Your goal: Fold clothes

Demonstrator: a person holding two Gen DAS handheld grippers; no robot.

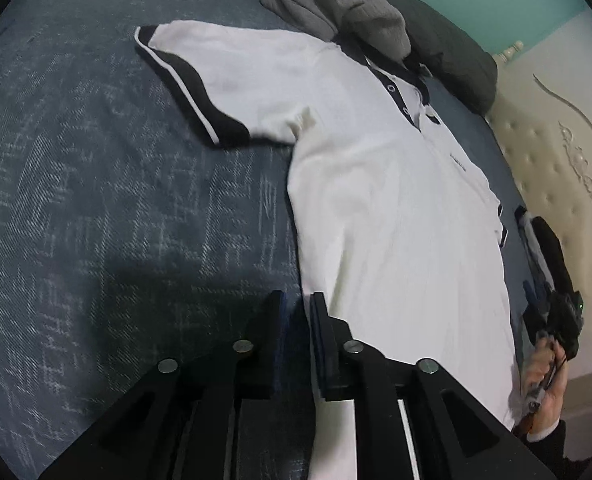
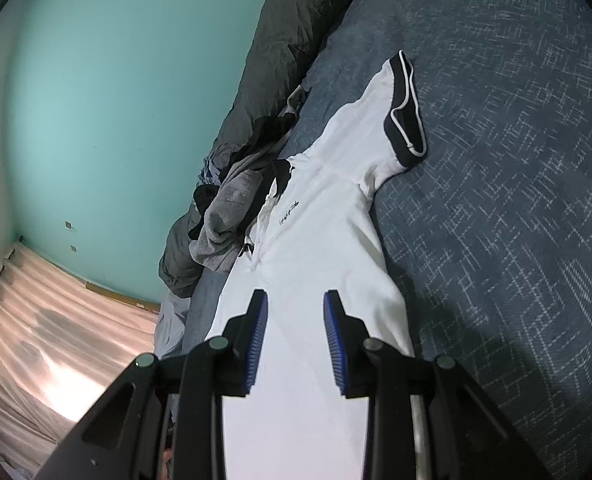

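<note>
The white shirt (image 1: 376,184) is spread on the bed (image 1: 95,200); the left gripper (image 1: 298,304) is angled down, slightly parted and empty, at its edge, the right gripper (image 2: 294,300) held open above it, hem cut off.

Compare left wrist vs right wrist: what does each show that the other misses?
Left wrist only: the cream tufted headboard, the person's hand holding the right gripper, and the shirt's buttoned placket.

Right wrist only: the pink curtain and most of the teal wall.

Both: the white polo shirt laid flat on the blue bedspread, one dark-cuffed sleeve, the grey garment by the collar, and the dark duvet.
</note>
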